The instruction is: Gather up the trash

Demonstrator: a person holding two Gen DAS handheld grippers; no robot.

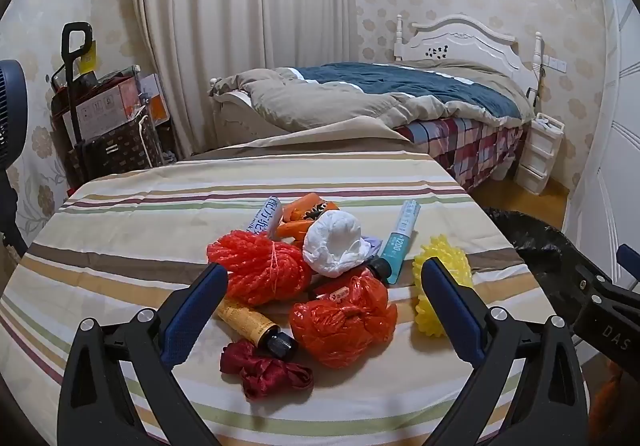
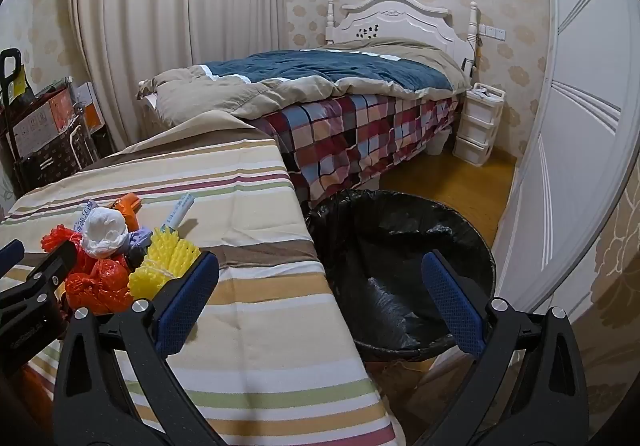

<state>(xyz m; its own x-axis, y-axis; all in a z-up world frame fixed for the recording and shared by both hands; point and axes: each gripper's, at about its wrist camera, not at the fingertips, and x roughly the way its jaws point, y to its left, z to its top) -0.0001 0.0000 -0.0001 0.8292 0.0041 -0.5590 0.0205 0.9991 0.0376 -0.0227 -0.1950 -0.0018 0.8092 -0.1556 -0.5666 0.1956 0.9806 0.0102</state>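
Nothing binned yet, by the look of it: trash pile (image 1: 312,274) sits whole on striped table (image 1: 120,230). Left gripper (image 1: 324,282) hovers over it, jaws wide, empty. Right gripper (image 2: 320,282) wide, empty, bin (image 2: 400,266) at its 1 o'clock.

The teal tube (image 1: 402,240), lying right of the white wad on the striped cloth, is showing the number "1200" near its dark cap. The black gripper body (image 1: 608,320) entering at the right edge of the left wrist view is showing the letters "DAS". The white tube (image 1: 266,218) at the far side of the pile is carrying blue Chinese characters, not clearly readable.
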